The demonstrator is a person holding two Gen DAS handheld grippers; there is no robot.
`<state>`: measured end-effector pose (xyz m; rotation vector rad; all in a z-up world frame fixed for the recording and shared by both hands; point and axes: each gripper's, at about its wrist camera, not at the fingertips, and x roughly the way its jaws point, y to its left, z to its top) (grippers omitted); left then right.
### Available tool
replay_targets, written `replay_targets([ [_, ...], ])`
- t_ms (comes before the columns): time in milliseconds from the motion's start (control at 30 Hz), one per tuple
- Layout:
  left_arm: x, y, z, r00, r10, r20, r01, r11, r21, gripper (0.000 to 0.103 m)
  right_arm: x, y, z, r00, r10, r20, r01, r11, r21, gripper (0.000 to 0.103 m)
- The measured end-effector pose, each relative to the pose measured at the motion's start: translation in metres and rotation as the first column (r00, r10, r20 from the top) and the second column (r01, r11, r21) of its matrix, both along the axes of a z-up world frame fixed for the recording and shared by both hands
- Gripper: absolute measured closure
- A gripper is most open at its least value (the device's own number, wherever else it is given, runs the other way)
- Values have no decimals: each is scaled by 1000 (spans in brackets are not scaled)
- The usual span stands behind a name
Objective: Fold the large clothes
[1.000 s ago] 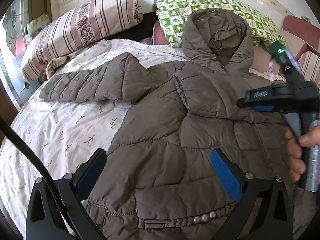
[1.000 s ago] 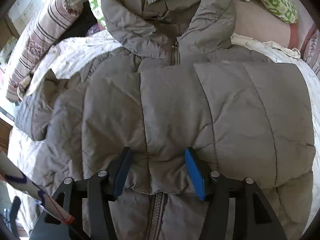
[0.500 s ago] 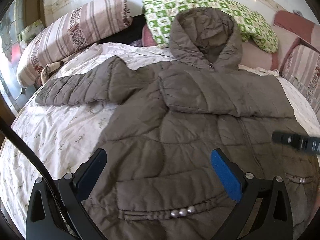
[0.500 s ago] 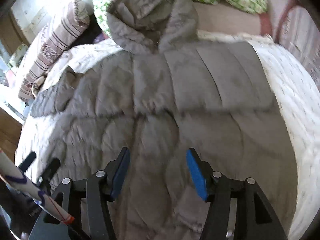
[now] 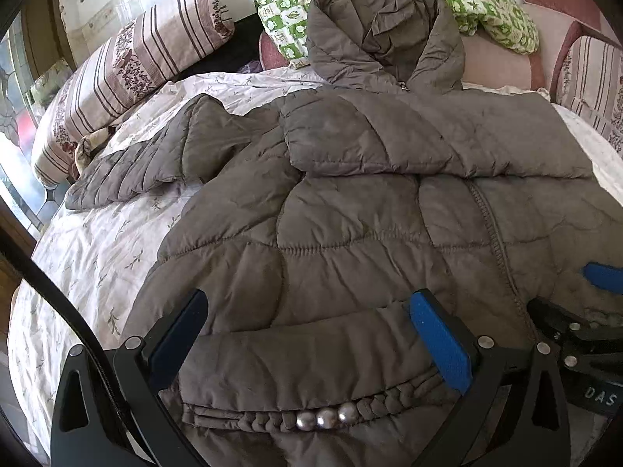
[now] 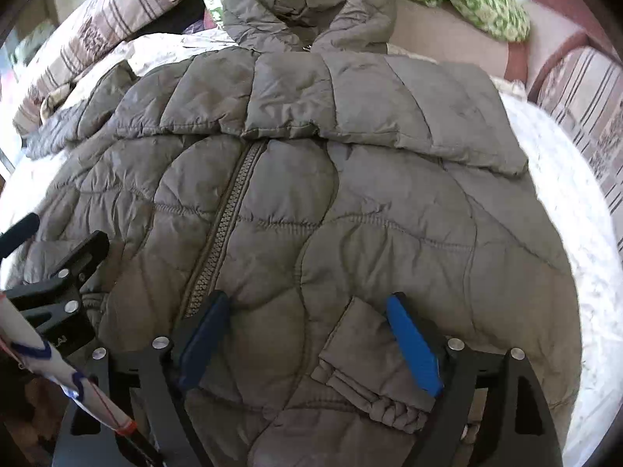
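Brown quilted hooded puffer jacket (image 5: 350, 202): lying front-up on the floral white bed sheet (image 5: 89, 257), one sleeve folded across the chest; left gripper (image 5: 307, 346) and right gripper (image 6: 307, 346) hovering over the hem, jaws spread.

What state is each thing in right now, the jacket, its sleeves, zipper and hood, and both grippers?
Jacket: spread front-up on the bed.
Right sleeve: folded across the chest.
Left sleeve: out to the side, unfolded.
Zipper: closed where visible.
Hood: lying open toward the pillows.
Left gripper: open, empty.
Right gripper: open, empty.
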<state>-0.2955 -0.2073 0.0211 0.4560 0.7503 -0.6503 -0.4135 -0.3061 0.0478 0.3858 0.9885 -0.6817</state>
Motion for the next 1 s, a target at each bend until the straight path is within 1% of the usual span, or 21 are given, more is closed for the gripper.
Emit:
replay_targets([
  [67,1,2,-3,1000,11,-6,-11,1000,-6,0,0,1,1,1000,9,0,-9,1000,-10,15],
  [167,2,6,-6,1000,21,-15,-21,1000,-23,0,-4,-1,-2,1000,1,21,-1,1000,-9,12],
  [367,2,11,-10,1000,21,-11,-21,998,-53,0,1,7,-5,1000,6,-4,-7,997,-80,10],
  [533,-4,7,-10,999,28,34,-27,999,-35,0,7,12,-3,999,13,-36,-17,991,-133,9],
  [667,-8,6,-9,997,32,65,-31,999,-19,0,8,15,-3,999,16,-51,-23,988,-154,9],
  [867,-9,6,-10,996,36,84,-36,999,-9,0,12,20,0,997,20,-81,-36,980,-197,9],
  [1000,-9,5,-10,996,36,83,-36,999,-9,0,14,24,1,995,24,-98,-46,973,-227,9],
])
